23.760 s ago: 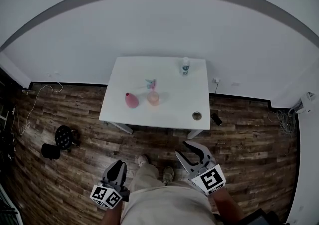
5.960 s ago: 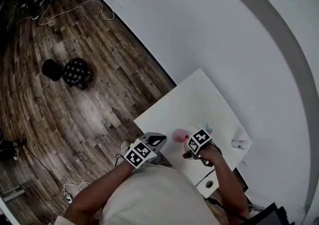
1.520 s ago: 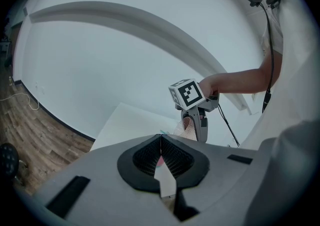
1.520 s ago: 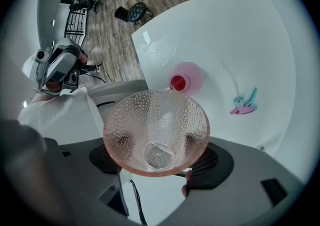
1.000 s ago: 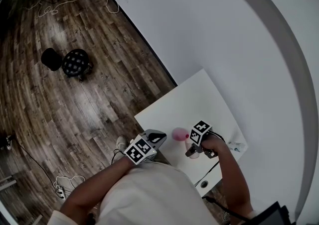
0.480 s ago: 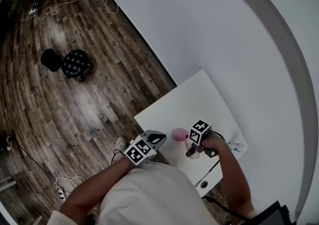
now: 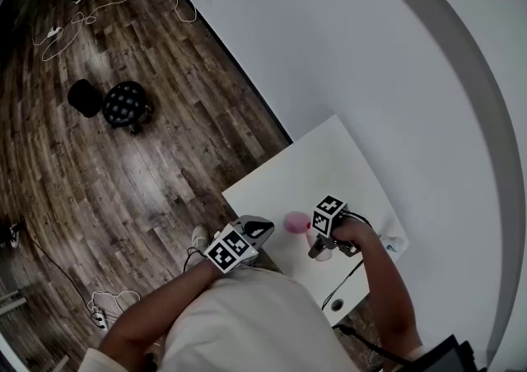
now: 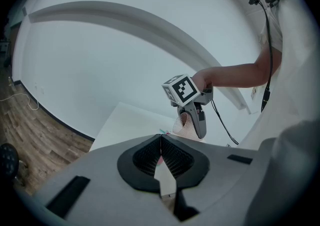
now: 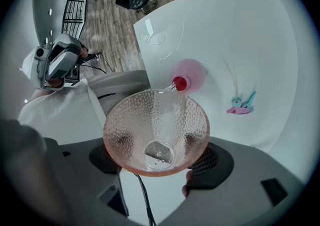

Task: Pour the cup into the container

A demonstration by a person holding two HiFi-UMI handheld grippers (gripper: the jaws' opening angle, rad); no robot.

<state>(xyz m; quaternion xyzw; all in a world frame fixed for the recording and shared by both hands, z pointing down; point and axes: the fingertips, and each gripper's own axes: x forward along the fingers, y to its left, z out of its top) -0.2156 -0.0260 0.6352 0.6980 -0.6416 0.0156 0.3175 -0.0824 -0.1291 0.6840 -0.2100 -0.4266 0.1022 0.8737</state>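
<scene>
The right gripper (image 9: 157, 156) is held over the white tabletop (image 9: 240, 35), pointing steeply downward. Its fingers (image 9: 206, 161) are clamped on the lower part of a pink dimpled glass cup (image 9: 156, 130), one finger on each side. The cup is tilted away from the person, so its open mouth faces the gripper's camera. The cup's far rim sits just at the red mouth (image 9: 180, 83) of the container (image 9: 194, 75) — a pink, flask-shaped vessel standing on the tabletop. A thin thread of clear liquid is seen between rim and mouth, and a small bubbly residue lies at the cup's base.

The left gripper (image 8: 161, 142) is held near the tabletop's near edge, apart from the container. Its fingers are pressed together with nothing between them. In the left gripper view, the right gripper and the cup are seen ahead and above.

Small pink and teal clips (image 9: 241, 104) lie on the tabletop beyond the container, well clear of it. Wood floor (image 7: 123, 181) surrounds the tabletop.
</scene>
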